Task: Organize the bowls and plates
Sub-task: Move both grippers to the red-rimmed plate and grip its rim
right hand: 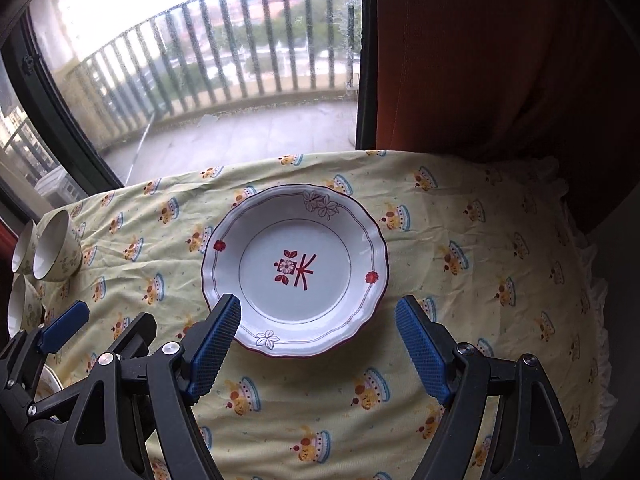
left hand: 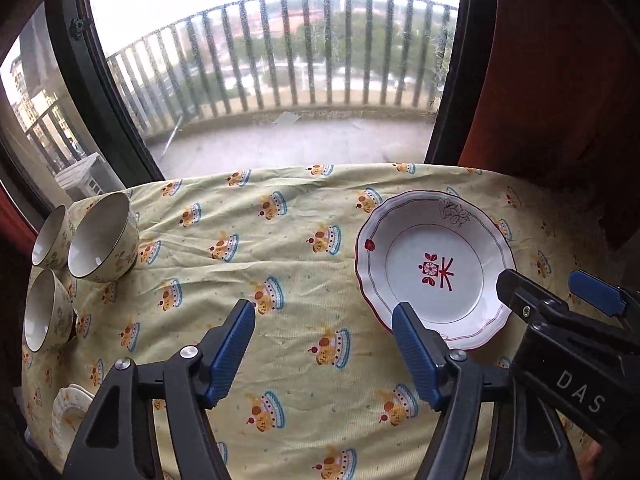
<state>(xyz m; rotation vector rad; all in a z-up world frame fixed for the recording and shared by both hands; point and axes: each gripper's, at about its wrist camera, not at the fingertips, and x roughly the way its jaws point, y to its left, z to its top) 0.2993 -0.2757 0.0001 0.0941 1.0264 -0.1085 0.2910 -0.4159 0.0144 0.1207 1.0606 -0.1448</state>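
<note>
A white plate with a red rim and red flower design (left hand: pixel 434 268) lies on the yellow patterned tablecloth (left hand: pixel 280 280); in the right wrist view the plate (right hand: pixel 296 270) sits just ahead of my right gripper (right hand: pixel 318 310), which is open and empty over its near edge. My left gripper (left hand: pixel 324 316) is open and empty, left of the plate. Three cream floral bowls (left hand: pixel 102 238) stand in a cluster at the table's far left, also seen in the right wrist view (right hand: pixel 54 246). A small cream scalloped plate (left hand: pixel 70 412) lies at the near left corner.
A large window with a balcony railing (left hand: pixel 280 80) is behind the table. An orange curtain (right hand: pixel 500 60) hangs at the right. The tablecloth's frilled edge (right hand: pixel 592 320) drops off on the right side.
</note>
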